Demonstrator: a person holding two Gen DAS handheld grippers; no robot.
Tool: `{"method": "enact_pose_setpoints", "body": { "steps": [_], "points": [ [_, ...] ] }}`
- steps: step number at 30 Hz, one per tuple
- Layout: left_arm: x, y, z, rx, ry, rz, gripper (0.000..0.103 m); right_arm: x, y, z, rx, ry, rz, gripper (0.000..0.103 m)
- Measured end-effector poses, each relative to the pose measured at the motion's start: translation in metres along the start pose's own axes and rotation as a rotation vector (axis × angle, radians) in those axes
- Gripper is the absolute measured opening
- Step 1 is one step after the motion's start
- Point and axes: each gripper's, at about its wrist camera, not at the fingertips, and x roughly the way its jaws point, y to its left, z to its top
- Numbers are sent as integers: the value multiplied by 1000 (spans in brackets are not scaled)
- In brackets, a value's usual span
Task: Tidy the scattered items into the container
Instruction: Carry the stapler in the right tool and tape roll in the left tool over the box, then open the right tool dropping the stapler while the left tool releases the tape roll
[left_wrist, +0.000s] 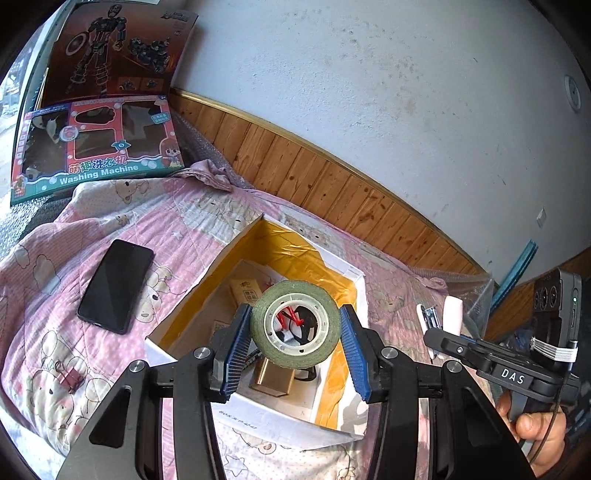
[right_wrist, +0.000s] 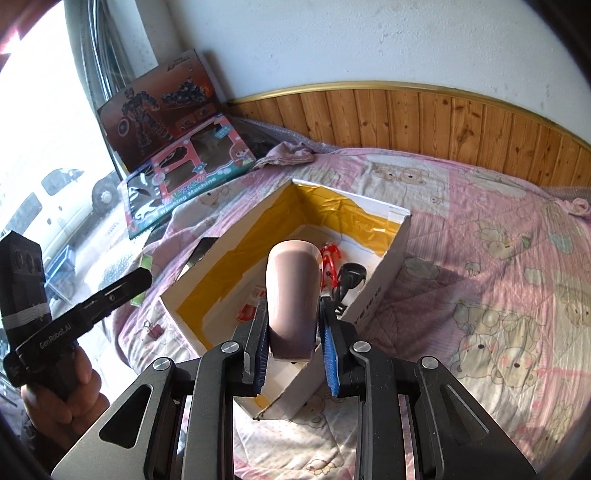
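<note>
Pink bear-print bed quilt (right_wrist: 498, 258) under everything. Left tool (left_wrist: 295, 325) clamped on green tape roll (left_wrist: 294, 324), right tool (right_wrist: 293, 328) clamped on beige tube (right_wrist: 293, 295), both poised above white box (left_wrist: 258, 413) for dropping in. Phone (left_wrist: 114, 286), binder clip (left_wrist: 70, 378) lying loose beyond.

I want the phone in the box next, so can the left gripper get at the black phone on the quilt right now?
Probably not yet: the left gripper is occupied by the roll of green tape over the box. The black phone lies uncovered on the quilt, so access looks free after release.
</note>
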Motion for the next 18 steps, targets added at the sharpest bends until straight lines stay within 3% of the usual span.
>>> {"method": "enact_pose_setpoints", "body": {
  "steps": [11, 18],
  "points": [
    [54, -48, -30, 90, 178, -77, 49, 58, -13, 47, -43, 82, -29, 26],
    [76, -50, -38, 86, 246, -67, 49, 104, -23, 72, -117, 149, -76, 26]
  ]
}}
